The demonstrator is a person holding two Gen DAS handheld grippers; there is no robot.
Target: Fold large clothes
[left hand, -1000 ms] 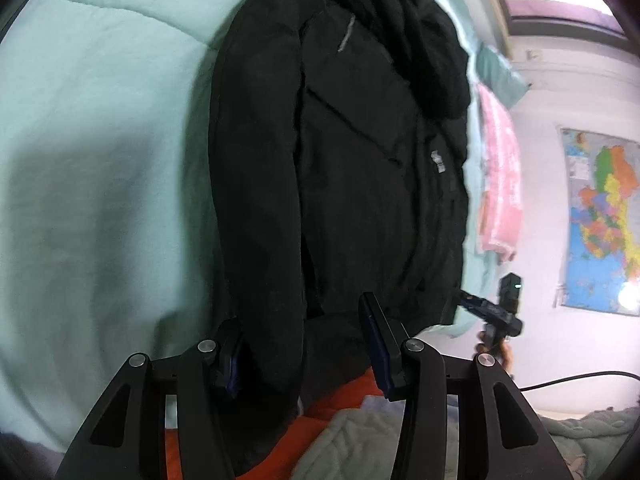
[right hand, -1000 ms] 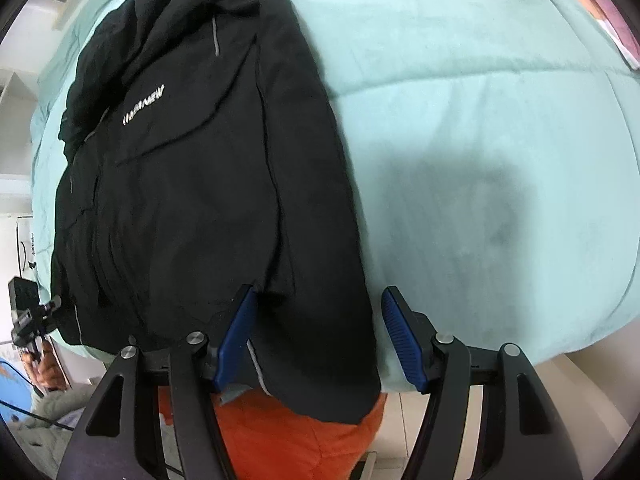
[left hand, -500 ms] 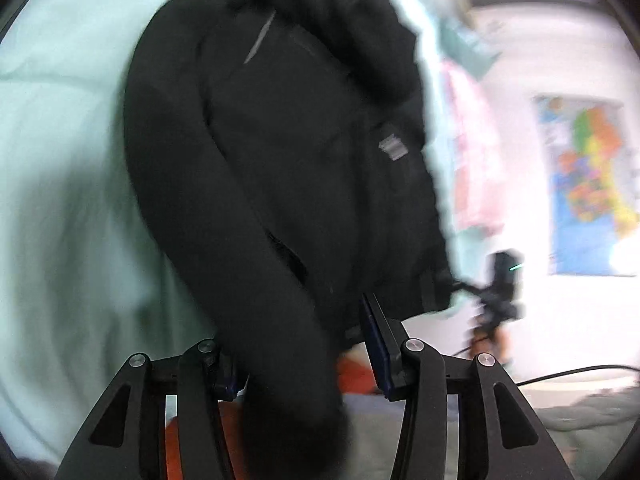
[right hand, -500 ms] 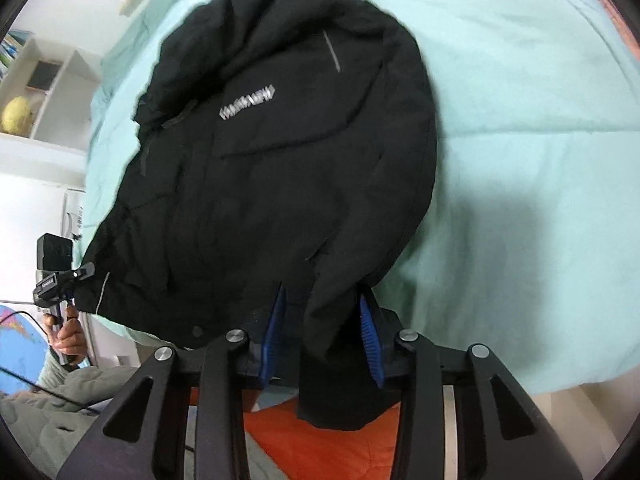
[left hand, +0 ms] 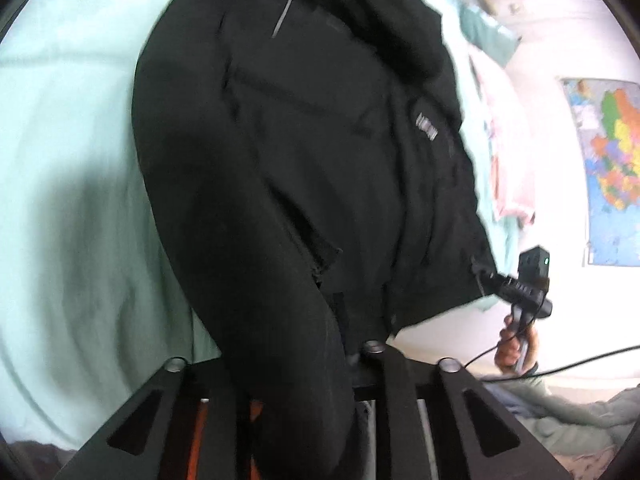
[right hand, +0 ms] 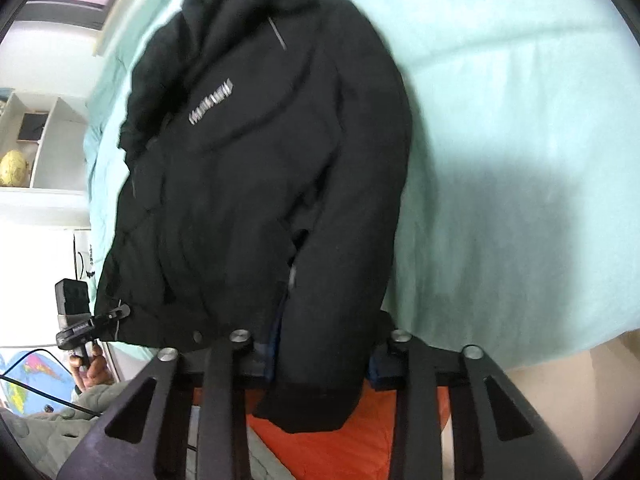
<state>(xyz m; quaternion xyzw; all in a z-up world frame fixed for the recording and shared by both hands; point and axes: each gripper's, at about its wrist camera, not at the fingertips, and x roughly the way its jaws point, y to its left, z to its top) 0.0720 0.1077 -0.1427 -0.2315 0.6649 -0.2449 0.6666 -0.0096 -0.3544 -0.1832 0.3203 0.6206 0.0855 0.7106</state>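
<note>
A large black jacket (left hand: 304,152) lies front up on a mint green bedspread (left hand: 68,168), its hood at the far end. It also shows in the right wrist view (right hand: 256,168), with a silver chest logo. My left gripper (left hand: 296,360) is shut on one sleeve (left hand: 280,320) near its cuff. My right gripper (right hand: 320,356) is shut on the other sleeve (right hand: 344,280), whose cuff hangs below the jaws. Both sleeves are lifted off the bed toward me.
The bed edge runs close in front of me, with orange fabric (right hand: 352,440) below it. The other hand-held gripper (left hand: 524,292) shows past the jacket hem. A map (left hand: 608,168) hangs on the wall; pink cloth (left hand: 508,152) lies at the bed's side. A shelf (right hand: 32,152) stands left.
Both grippers have closed from open onto the jacket sleeves. The sleeves have been drawn up off the bed and both views have shifted toward the jacket's middle.
</note>
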